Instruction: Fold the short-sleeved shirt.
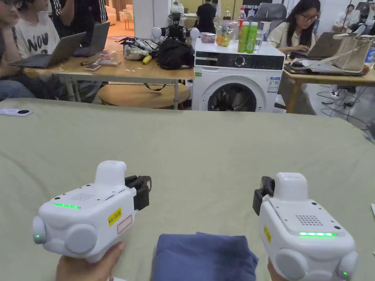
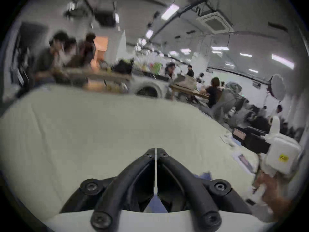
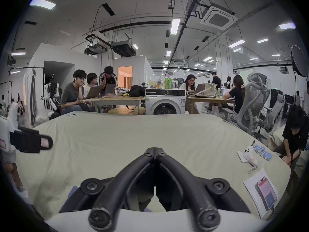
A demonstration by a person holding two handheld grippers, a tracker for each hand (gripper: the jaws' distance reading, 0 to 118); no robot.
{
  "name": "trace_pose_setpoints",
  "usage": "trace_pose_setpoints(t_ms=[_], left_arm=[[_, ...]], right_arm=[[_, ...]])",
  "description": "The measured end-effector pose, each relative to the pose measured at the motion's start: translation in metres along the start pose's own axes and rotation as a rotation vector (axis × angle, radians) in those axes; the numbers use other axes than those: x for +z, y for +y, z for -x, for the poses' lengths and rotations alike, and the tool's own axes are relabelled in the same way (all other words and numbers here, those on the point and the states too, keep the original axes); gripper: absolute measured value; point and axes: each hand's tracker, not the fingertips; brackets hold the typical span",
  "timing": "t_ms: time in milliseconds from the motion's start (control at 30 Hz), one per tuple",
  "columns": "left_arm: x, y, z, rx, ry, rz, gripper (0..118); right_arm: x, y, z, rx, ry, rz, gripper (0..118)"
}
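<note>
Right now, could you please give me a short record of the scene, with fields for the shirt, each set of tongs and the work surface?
shirt: blue shirt, folded into a compact bundle, lying at the near edge between the two hands
left tongs: left tongs shut, empty, held above the cloth
right tongs: right tongs shut, empty, held above the cloth
surface: pale green cloth, lightly wrinkled
background: washing machine beyond the far edge
</note>
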Motion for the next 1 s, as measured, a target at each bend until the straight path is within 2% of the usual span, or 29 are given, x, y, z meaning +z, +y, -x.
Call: trace_pose_setpoints(t_ms=[133, 267, 567, 633, 733, 833, 1000], left_arm=[[0.016, -0.004, -0.004, -0.074, 0.155, -0.137, 0], [0.022, -0.013, -0.005, -0.103, 0.24, -0.189, 0], [0.03, -0.02, 0.015, -0.02, 0.281, -0.187, 0], [0.033, -0.021, 0.019, -0.009, 0.274, -0.172, 0], [0.033, -0.023, 0.019, -0.014, 0.284, -0.149, 0], [0.032, -0.027, 0.021, -0.018, 0.281, -0.116, 0], [0.026, -0.036, 0.025, 0.038, 0.243, 0.003, 0]], right_arm=[[0.002, 0.003, 0.008, 0.002, 0.003, -0.029, 0], [0.003, 0.004, 0.011, -0.006, 0.002, -0.047, 0], [0.018, 0.003, 0.009, 0.023, 0.013, -0.002, 0], [0.022, -0.004, 0.009, 0.045, 0.023, 0.072, 0], [0.02, -0.023, 0.012, 0.035, 0.087, 0.215, 0], [0.01, -0.052, 0.021, 0.071, 0.126, 0.357, 0], [-0.02, -0.103, 0.029, 0.087, 0.105, 0.659, 0]])
